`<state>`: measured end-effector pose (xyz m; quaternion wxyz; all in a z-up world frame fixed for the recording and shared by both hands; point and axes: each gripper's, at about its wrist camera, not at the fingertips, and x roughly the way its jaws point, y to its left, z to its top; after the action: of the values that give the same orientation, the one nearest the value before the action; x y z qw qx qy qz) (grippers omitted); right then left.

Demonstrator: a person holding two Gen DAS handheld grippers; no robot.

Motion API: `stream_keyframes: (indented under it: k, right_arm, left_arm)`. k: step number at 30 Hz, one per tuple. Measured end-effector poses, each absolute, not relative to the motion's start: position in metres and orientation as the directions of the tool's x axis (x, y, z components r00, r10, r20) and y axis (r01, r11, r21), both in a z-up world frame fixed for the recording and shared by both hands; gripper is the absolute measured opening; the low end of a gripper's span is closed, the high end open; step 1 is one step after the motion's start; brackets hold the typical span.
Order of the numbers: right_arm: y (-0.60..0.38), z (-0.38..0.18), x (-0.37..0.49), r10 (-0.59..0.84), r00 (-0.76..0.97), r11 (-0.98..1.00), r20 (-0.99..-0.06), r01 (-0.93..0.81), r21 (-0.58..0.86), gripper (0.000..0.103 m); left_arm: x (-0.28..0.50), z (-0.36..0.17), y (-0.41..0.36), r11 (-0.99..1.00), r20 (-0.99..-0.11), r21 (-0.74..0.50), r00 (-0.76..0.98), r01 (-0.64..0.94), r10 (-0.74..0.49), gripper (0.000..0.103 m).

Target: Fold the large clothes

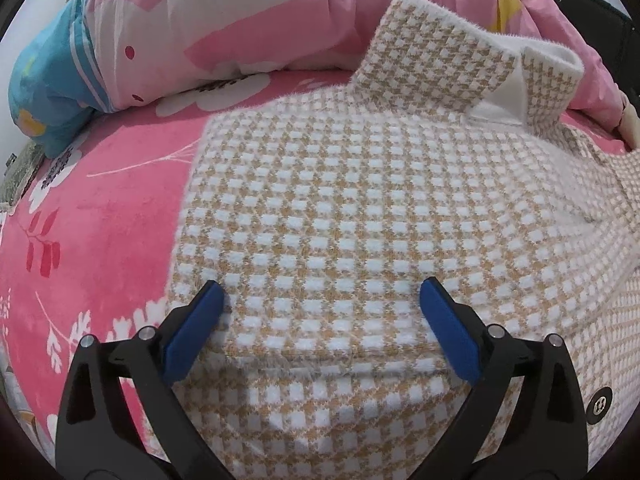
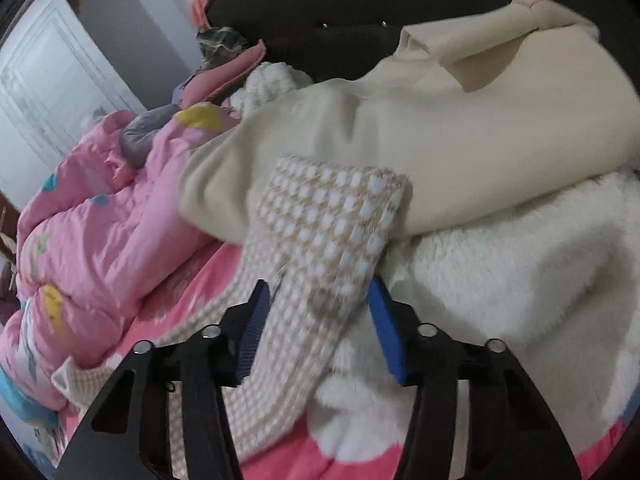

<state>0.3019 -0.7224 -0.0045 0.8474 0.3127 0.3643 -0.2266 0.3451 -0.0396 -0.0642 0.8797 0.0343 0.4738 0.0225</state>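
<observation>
Left gripper (image 1: 322, 296) nearest the lens: blue pads spread wide, nothing between them, poised over a folded edge of the houndstooth coat (image 1: 360, 208). The coat lies flat ahead of it on the pink floral bedspread (image 1: 100, 208), collar (image 1: 460, 52) at the far end. A black button (image 1: 599, 405) shows low to the right. A pink quilt (image 1: 192, 28) is bunched beyond.

Right gripper (image 2: 316, 312): jaws apart, straddling the coat's sleeve (image 2: 332, 232), which runs forward between the pads; contact cannot be judged through the blur. The cuff rests on a beige coat (image 2: 460, 128), a white fleece garment (image 2: 520, 280) just right. Likely the sleeve is being lined up to fold across the body, the left poised to steady the fold.
</observation>
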Motion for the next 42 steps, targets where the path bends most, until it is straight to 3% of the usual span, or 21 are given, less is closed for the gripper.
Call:
stream_keyframes:
  k: [2,5,16,21,29,36,42]
  right_arm:
    - [-0.725,-0.011,0.304,-0.174,0.617,0.696,-0.767,0.628,0.347,0.033]
    - [-0.724,-0.009,0.297,-0.198,0.63,0.705,-0.751,0.624,0.337,0.026]
    - [-0.645,0.086,0.27,-0.346,0.708,0.836,-0.616,0.531,0.141,0.022]
    - [-0.582,0.151,0.257,-0.279,0.803,0.902,-0.527,0.407,0.142,0.022]
    - [-0.417,0.227,0.264,-0.024,0.908,0.992,-0.417,0.075,0.106,0.021]
    - [-0.271,0.187,0.311,0.192,0.861,0.981,-0.472,-0.16,0.108,0.021]
    - [-0.16,0.071,0.357,0.317,0.689,0.943,-0.652,-0.3,0.143,0.021]
  left_arm:
    - [0.347,-0.064,-0.039,0.997,-0.831,0.079,0.552,-0.002,0.067,0.095]
    - [0.348,-0.064,-0.038,0.997,-0.827,0.078,0.559,0.005,0.062,0.095]
    - [0.348,-0.065,-0.04,0.995,-0.823,0.092,0.565,0.024,0.062,0.095]
    - [0.348,-0.064,-0.036,0.996,-0.822,0.073,0.569,0.049,0.032,0.095]
    - [0.336,-0.056,-0.025,0.997,-0.81,0.029,0.586,0.065,-0.015,0.095]
    - [0.316,-0.047,-0.008,0.997,-0.799,-0.016,0.598,0.078,-0.06,0.095]
    - [0.299,-0.043,0.015,0.997,-0.796,-0.038,0.601,0.067,-0.071,0.095]
